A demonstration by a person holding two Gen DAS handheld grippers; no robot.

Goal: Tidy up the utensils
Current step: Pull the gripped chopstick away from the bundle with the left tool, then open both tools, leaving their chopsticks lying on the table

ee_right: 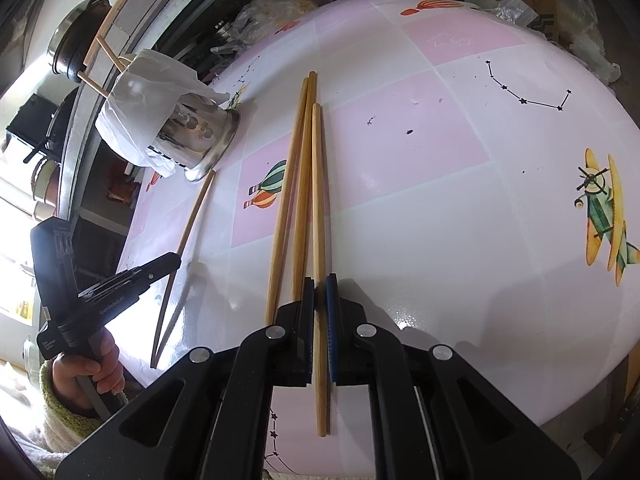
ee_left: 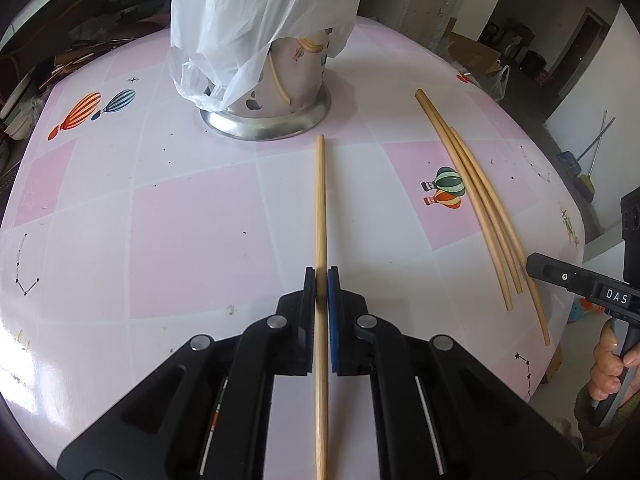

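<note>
My left gripper [ee_left: 321, 276] is shut on one wooden chopstick [ee_left: 320, 208] that points toward a steel utensil holder [ee_left: 276, 92] draped with a white plastic bag [ee_left: 256, 16]. Three chopsticks [ee_left: 480, 200] lie together to the right. My right gripper [ee_right: 320, 284] is shut on the rightmost chopstick [ee_right: 318, 200] of that group; the two others [ee_right: 298, 184] lie just left of it. The holder [ee_right: 200, 140] shows at the left of the right wrist view, with the left gripper [ee_right: 176, 258] and its chopstick [ee_right: 192, 220] below it.
The round table [ee_left: 180, 220] has a pink and white tile cover with balloon prints. Its right edge is close to the three chopsticks. Clutter, pots [ee_right: 76, 40] and boxes [ee_left: 472, 52] stand beyond the table's far side.
</note>
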